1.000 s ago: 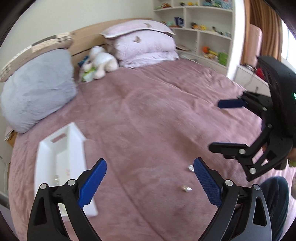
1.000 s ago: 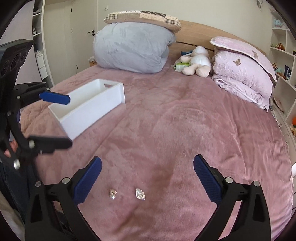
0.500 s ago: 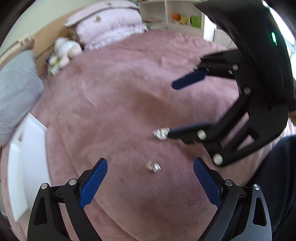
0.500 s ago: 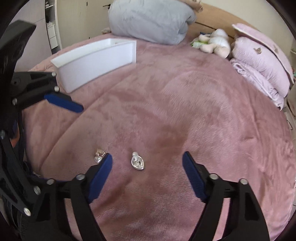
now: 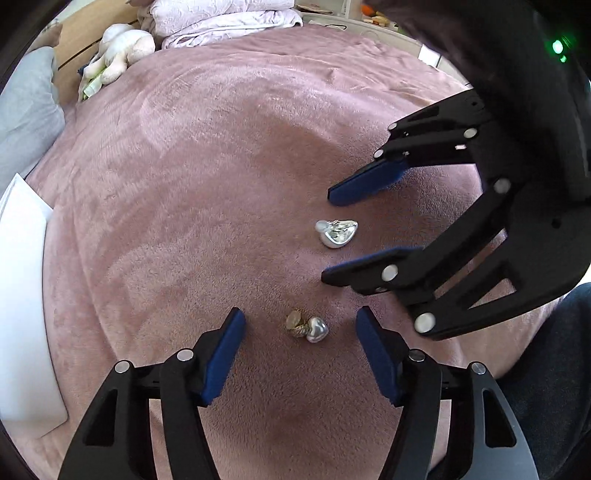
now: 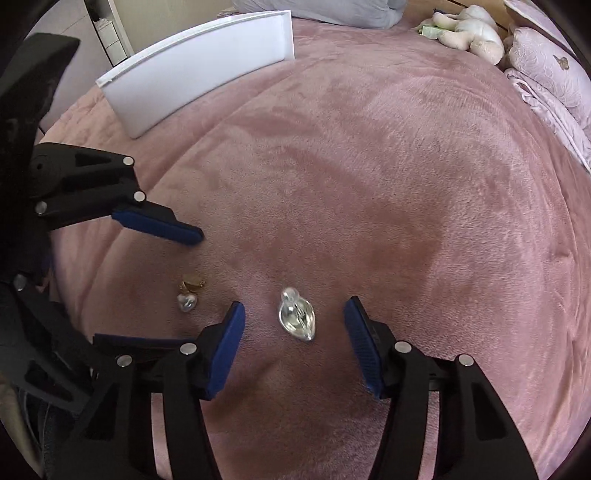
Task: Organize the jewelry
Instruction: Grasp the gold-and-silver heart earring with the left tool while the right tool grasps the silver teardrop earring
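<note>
Two small jewelry pieces lie on the pink bedspread. A gold-and-silver heart piece (image 5: pixel 307 328) lies between the fingers of my left gripper (image 5: pixel 300 325), which is open and low over it. A silver teardrop piece (image 6: pixel 297 319) lies between the fingers of my right gripper (image 6: pixel 293 317), also open and low. The heart piece also shows in the right wrist view (image 6: pixel 190 293), and the teardrop in the left wrist view (image 5: pixel 337 232). The right gripper (image 5: pixel 327 236) straddles the teardrop there. A white box (image 6: pixel 199 66) stands farther back on the left.
The white box also shows at the left edge of the left wrist view (image 5: pixel 22 295). A grey pillow (image 5: pixel 26 110), a stuffed toy (image 6: pixel 467 26) and pink folded bedding (image 6: pixel 546 77) lie at the head of the bed. The person's dark trouser leg (image 5: pixel 546 387) is at the right.
Both grippers have moved down and forward to the bedspread. Each has narrowed somewhat and now straddles one jewelry piece. The jewelry has not moved.
</note>
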The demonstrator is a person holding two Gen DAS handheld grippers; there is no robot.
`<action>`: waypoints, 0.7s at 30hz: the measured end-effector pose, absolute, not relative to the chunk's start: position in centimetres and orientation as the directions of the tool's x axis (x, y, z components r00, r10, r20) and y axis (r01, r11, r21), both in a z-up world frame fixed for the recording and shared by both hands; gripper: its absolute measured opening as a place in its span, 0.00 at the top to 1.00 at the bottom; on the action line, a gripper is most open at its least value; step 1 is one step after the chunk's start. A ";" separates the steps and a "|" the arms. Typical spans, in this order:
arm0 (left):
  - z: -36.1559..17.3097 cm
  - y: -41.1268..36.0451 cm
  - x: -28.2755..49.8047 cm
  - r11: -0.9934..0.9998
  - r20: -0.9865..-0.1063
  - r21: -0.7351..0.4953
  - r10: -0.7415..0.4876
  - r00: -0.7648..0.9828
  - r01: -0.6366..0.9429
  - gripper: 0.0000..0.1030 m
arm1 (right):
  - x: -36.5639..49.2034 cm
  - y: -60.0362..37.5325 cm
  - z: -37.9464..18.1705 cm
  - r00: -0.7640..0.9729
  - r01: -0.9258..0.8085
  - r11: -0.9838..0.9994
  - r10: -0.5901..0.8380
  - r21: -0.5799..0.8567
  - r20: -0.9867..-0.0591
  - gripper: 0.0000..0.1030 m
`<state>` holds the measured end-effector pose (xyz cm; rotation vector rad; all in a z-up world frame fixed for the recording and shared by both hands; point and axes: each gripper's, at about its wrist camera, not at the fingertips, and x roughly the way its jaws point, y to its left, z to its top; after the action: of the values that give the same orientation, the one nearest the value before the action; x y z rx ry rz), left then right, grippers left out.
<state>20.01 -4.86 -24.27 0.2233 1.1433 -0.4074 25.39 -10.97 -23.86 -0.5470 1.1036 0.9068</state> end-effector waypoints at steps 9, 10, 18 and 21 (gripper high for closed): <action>-23.8 -4.5 19.9 0.901 -0.910 -0.005 -0.184 0.371 0.435 0.67 | 26.6 -12.0 -23.8 0.121 -0.767 0.621 0.388 0.162 -0.914 0.74; -23.8 -4.3 19.9 0.902 -0.909 -0.007 -0.186 0.373 0.431 0.74 | 26.6 -12.1 -23.7 0.119 -0.766 0.622 0.387 0.164 -0.914 0.79; -23.1 -4.1 19.8 0.906 -0.902 0.003 -0.180 0.393 0.423 0.76 | 25.7 -12.0 -23.3 0.147 -0.766 0.627 0.383 0.140 -0.912 0.80; -22.5 -3.8 19.8 0.911 -0.899 0.005 -0.176 0.401 0.412 0.76 | 25.4 -11.8 -22.7 0.176 -0.767 0.631 0.382 0.117 -0.907 0.80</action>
<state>19.84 -3.79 -22.55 0.2416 1.0985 -0.3760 25.44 -11.78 -22.70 -0.4112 1.1226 0.8461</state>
